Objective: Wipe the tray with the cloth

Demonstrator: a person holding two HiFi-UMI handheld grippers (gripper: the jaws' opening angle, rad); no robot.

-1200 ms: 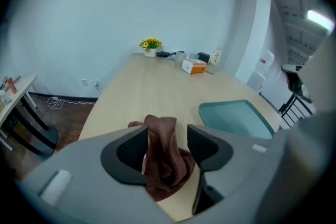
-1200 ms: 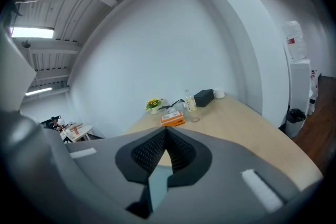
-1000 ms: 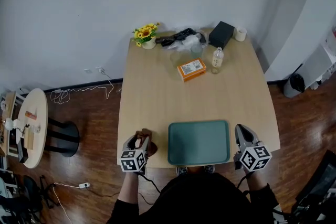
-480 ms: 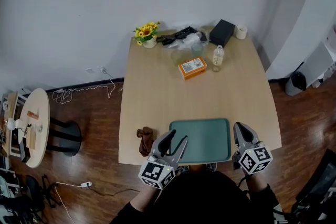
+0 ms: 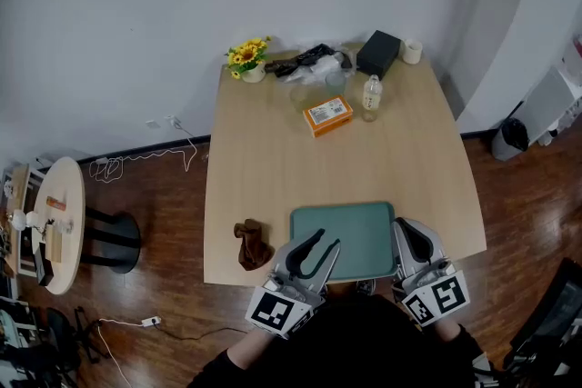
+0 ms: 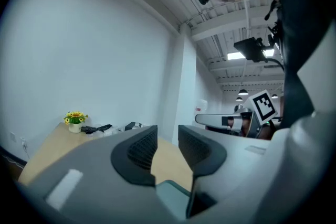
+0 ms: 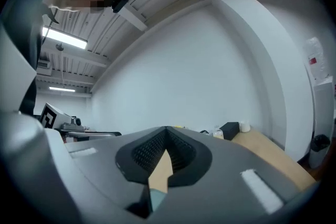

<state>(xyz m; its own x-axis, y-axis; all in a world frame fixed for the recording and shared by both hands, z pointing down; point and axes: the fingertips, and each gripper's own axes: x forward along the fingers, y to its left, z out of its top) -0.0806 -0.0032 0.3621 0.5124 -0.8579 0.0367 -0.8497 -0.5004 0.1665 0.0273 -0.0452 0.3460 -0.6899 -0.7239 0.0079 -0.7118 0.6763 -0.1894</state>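
Green tray (image 5: pixel 344 232) lying at the table's (image 5: pixel 273 168) near edge, right of centre. Brown cloth (image 5: pixel 252 244) crumpled near the near-left corner, left of the tray and apart from it, in neither tool. Left gripper (image 5: pixel 325 241) above the tray's near-left corner, jaws just closing, a narrow gap left, nothing between them. Right gripper (image 5: pixel 403 227) above the near-right corner, jaws together, empty.

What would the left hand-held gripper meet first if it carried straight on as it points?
Probably nothing nearby: the left hand-held gripper, its empty jaws just closing further, points level over the tray and table, so the far wall seems first, though depth is unclear.
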